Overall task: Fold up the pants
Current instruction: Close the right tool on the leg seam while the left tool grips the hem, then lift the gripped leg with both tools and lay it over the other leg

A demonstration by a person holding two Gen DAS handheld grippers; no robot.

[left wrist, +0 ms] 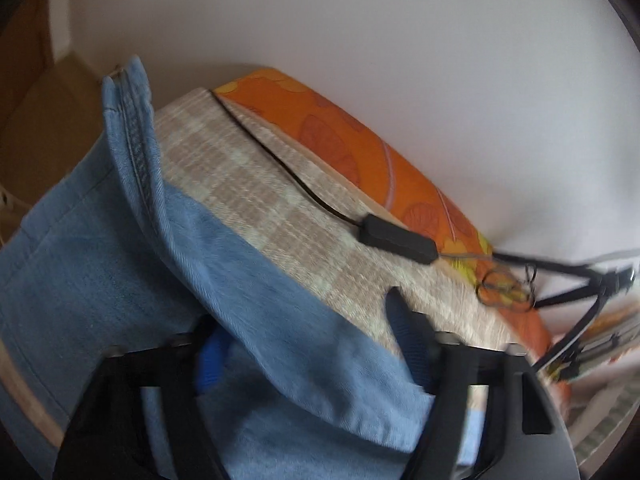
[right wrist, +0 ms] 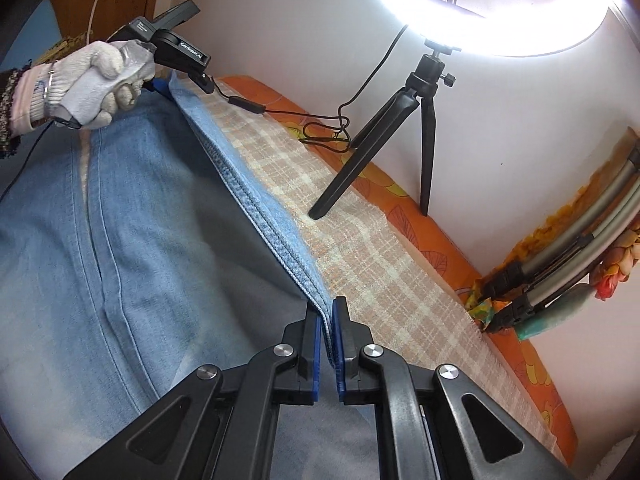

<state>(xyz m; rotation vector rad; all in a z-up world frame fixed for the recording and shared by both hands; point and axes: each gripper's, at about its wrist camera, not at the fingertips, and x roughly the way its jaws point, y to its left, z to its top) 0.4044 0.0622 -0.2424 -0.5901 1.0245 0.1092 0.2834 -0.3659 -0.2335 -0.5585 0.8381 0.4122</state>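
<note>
- Right claw [right wrist: 327, 336] clenched on pants [right wrist: 132, 216] hem, keeping that edge taut (for folding).
- Left claw [left wrist: 316, 344] straddles denim, pads not visibly pressing; released.

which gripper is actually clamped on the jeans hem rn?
The right gripper: its blue pads pinch the jeans hem. The left gripper has denim draped between its spread fingers, pads not visibly pressing it.
</note>
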